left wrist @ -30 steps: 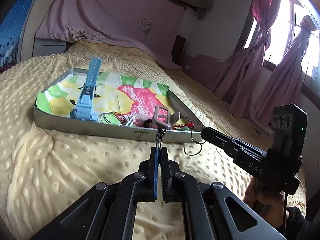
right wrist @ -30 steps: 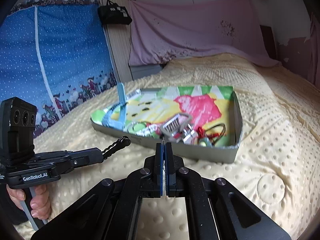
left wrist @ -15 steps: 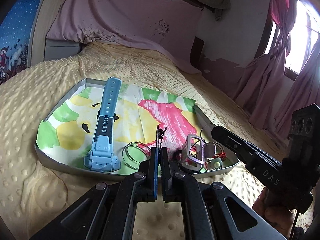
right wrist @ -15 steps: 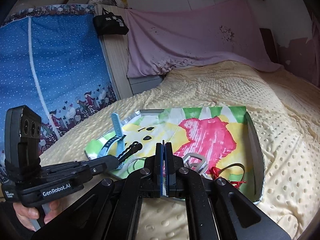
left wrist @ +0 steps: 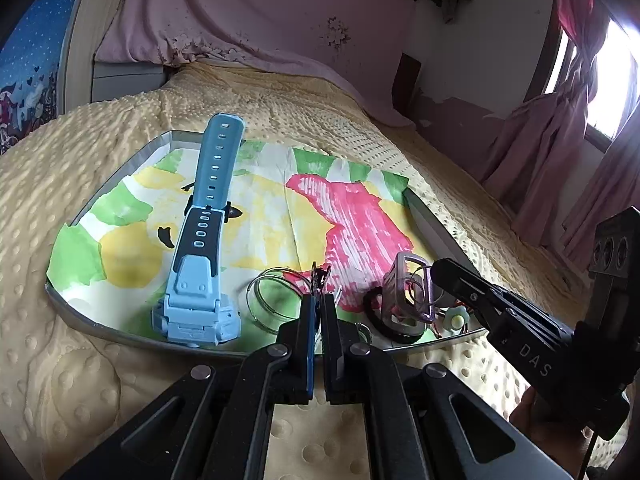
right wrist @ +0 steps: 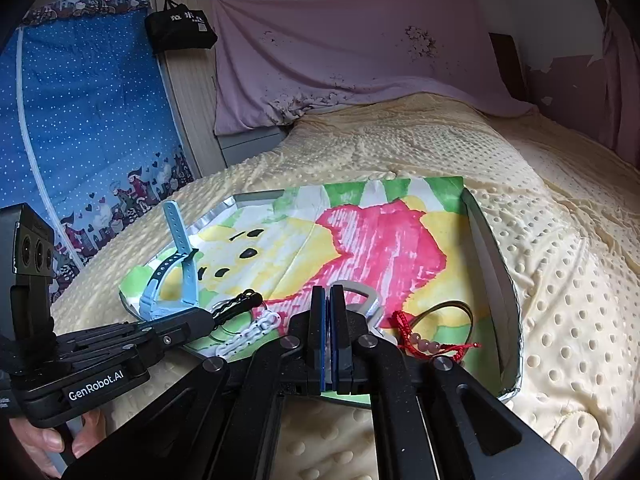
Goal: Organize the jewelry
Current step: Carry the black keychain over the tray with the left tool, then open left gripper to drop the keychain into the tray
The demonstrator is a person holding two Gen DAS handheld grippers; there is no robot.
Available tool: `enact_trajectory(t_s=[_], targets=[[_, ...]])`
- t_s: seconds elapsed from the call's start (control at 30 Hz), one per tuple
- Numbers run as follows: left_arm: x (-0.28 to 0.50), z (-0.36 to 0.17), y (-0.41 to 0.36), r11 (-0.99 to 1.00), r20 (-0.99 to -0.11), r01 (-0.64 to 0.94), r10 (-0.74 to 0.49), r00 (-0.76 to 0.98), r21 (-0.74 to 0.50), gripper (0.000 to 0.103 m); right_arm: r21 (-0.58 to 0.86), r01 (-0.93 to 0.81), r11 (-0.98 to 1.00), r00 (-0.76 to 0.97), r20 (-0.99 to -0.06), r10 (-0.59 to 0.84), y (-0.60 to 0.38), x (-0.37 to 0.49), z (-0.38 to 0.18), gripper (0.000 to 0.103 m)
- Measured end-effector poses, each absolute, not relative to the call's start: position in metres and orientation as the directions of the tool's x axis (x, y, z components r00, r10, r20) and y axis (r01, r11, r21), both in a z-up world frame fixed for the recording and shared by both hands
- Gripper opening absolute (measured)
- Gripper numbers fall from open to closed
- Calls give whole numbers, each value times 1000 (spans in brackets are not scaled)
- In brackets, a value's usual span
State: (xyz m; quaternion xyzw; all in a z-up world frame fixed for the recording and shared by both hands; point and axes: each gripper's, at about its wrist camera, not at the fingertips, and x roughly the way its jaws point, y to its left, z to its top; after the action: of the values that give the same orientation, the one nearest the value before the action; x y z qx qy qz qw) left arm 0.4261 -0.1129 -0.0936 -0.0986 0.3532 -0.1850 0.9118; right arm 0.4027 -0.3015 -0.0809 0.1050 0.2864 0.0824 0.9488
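A shallow metal tray lined with a colourful painted paper lies on the bed; it also shows in the right wrist view. In it lie a light blue watch, thin clear bangles, a pink watch case, a black hair tie and a red beaded cord. My left gripper is shut on a small dark chain piece over the tray's near edge. My right gripper is shut with nothing visible in it, above the tray's near part, by a grey buckle-shaped ring.
The tray sits on a yellow dotted blanket. A pink sheet hangs at the headboard, blue fabric at the left, pink curtains at the right. A white chain lies near the left gripper's tip.
Both grippers moved forward and over the tray's near edge. The left one carried the small chain piece from outside the tray to above its contents.
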Motion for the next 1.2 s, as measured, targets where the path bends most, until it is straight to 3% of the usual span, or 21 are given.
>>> enact_trajectory(t_s=[0.93, 1.03, 1.07, 1.1, 1.13, 1.2], targets=[[415, -90, -118, 924, -604, 273, -382, 700, -268, 6, 257, -79, 963, 827, -522, 207, -316, 386, -83, 5], [413, -89, -119, 924, -597, 274, -382, 705, -267, 18, 260, -76, 963, 827, -523, 206, -318, 386, -83, 7], [412, -89, -119, 924, -593, 273, -380, 710, -266, 29, 260, -74, 963, 828, -522, 205, -318, 385, -83, 10], [410, -88, -119, 925, -585, 272, -378, 718, -264, 44, 260, -71, 963, 831, -519, 201, -319, 384, -83, 19], [408, -86, -119, 928, -578, 270, -371, 727, -257, 51, 259, -67, 964, 834, -516, 197, -320, 383, -83, 30], [406, -86, -118, 930, -570, 268, -367, 735, -253, 55, 262, -64, 963, 837, -511, 195, -321, 381, -83, 31]])
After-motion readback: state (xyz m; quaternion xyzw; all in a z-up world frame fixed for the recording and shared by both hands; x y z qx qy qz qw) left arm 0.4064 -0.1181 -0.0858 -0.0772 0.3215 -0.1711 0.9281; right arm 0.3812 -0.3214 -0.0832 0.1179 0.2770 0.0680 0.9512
